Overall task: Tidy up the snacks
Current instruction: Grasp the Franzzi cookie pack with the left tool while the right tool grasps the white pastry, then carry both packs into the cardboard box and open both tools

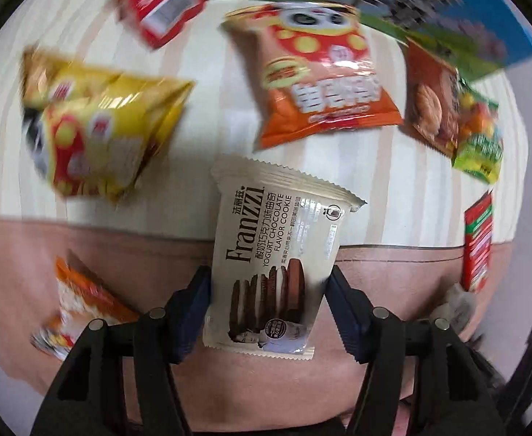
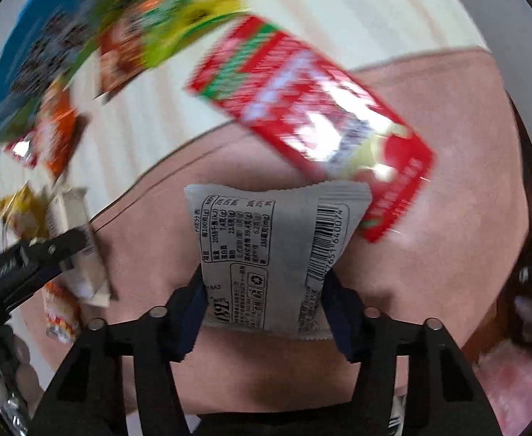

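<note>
A cream Franzzi yogurt chocolate cookie pack (image 1: 276,225) stands between the blue pads of my left gripper (image 1: 267,276), which is shut on its lower sides. In the right wrist view a grey snack pack (image 2: 276,232), back side up with barcode and nutrition table, is pinched by my right gripper (image 2: 264,279). Both packs hang over a pink cloth (image 1: 120,254). The left gripper's black finger (image 2: 47,250) and its cream pack (image 2: 80,254) show at the left edge of the right wrist view.
Loose snacks lie on the striped cream surface (image 1: 207,109): an orange bag (image 1: 320,72), a yellow bag (image 1: 102,127), a red pack (image 1: 156,3), a brown cookie pack (image 1: 433,105), a green pack (image 1: 480,141). A red-green pack (image 2: 313,120) lies beyond the grey pack.
</note>
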The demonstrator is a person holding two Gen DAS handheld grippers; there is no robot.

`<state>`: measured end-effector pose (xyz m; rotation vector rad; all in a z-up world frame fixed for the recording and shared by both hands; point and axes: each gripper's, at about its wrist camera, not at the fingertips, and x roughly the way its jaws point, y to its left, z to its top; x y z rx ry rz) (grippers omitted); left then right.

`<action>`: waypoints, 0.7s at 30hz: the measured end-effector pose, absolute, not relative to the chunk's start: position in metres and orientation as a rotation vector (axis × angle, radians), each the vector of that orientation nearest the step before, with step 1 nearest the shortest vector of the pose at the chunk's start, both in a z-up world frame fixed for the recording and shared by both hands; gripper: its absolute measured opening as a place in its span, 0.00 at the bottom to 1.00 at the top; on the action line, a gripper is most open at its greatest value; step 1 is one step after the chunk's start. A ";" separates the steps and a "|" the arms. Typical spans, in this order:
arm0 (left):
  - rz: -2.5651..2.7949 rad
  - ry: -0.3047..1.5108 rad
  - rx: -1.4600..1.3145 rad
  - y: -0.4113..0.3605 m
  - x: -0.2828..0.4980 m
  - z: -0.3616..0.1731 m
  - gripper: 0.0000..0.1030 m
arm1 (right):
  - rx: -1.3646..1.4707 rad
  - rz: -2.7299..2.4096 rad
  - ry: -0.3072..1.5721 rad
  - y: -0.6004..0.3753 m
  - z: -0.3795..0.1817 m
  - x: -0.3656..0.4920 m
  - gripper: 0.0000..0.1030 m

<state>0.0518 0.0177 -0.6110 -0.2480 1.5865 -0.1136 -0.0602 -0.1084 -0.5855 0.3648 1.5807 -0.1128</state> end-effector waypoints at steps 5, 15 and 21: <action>-0.080 1.637 -0.296 0.030 0.017 -0.620 0.59 | 0.219 0.042 1.620 -0.072 -0.588 -0.059 0.58; -0.074 1.658 -0.185 0.013 0.002 -0.652 0.60 | 0.171 0.070 1.667 -0.047 -0.599 -0.049 0.66; -0.070 1.645 -0.168 0.009 0.000 -0.660 0.58 | 0.216 0.037 1.668 -0.041 -0.613 -0.036 0.67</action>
